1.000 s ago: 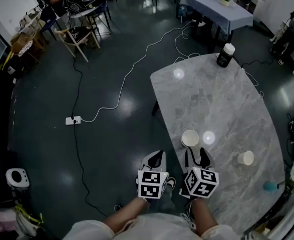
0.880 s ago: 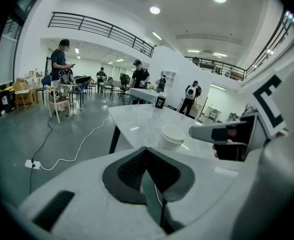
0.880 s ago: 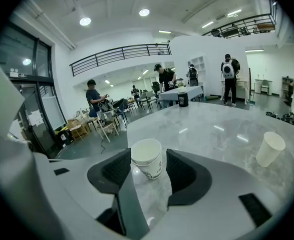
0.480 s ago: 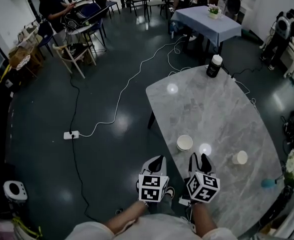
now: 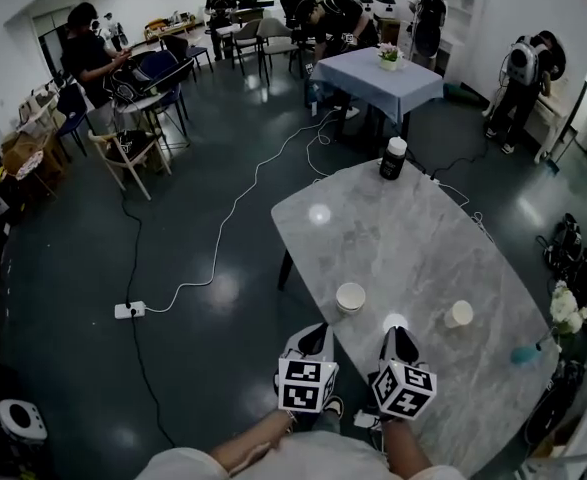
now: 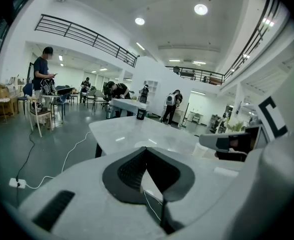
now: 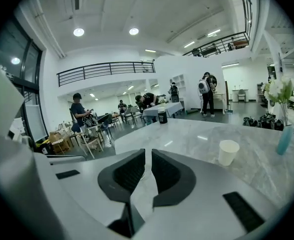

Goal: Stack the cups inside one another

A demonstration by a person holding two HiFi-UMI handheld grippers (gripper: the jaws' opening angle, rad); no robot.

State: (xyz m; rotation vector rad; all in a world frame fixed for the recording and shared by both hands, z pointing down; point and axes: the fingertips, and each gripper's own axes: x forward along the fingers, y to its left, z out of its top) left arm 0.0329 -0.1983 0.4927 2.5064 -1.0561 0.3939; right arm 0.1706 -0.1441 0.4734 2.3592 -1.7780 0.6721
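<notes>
Ahead of the right gripper (image 5: pixel 398 336), over the near edge of the worktop (image 5: pixel 423 238), nothing is held: its jaws have just been closing from wide apart and now stand all but together, with only a thin slit and bare worktop showing between them. The left gripper (image 5: pixel 313 333), just beside it and off the worktop's edge, has its jaw tips touching and is likewise empty. Compared with a second ago both grippers sit a little higher and further back from the cups, so this reads as a pause or a reset, not an approach; no cup is picked up and the stacking is not yet done. The wide cup (image 5: pixel 350 297) stands upright just beyond and between the two grippers, mouth up and seemingly empty, though from this height I cannot tell whether it is one cup or several already nested. The small cup (image 5: pixel 459 314) stands upright ahead and to the right of the right gripper, well apart from the wide one, also empty. A dark canister (image 5: pixel 395 158) sits far beyond, lid on.
</notes>
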